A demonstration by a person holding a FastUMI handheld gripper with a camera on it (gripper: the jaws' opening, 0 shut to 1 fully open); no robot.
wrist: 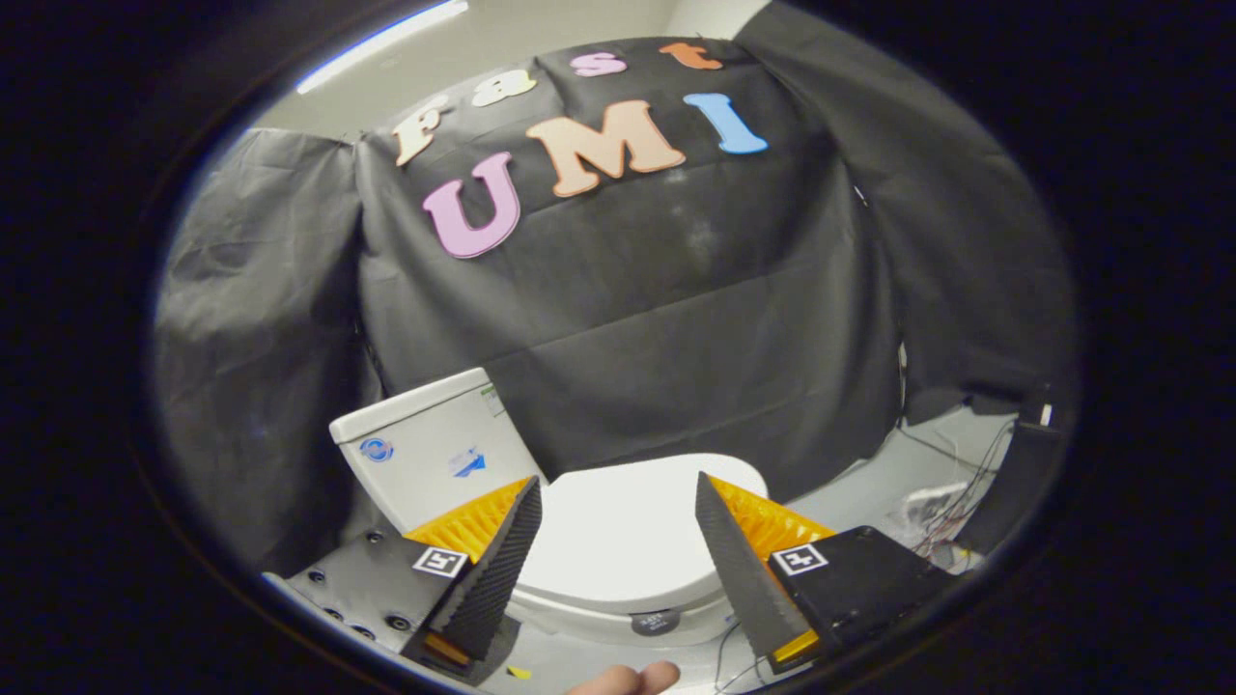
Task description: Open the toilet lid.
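A white toilet stands below me with its lid [623,526] lying flat and closed over the bowl. Its white tank [425,449] rises to the left of the lid, against the black cloth wall. My gripper [618,492] hovers above the lid with its two fingers spread wide apart, nothing held between them. The lid fills the gap between the fingers and reaches a little beyond their tips. A dark round button or badge [655,623] sits at the toilet's near rim, below the lid.
Black cloth [676,319] hangs close behind the toilet and on both sides. A tangle of wires [941,507] lies on the pale floor to the right, beside a dark post [1014,483]. A fingertip [628,679] pokes in just under the fingers.
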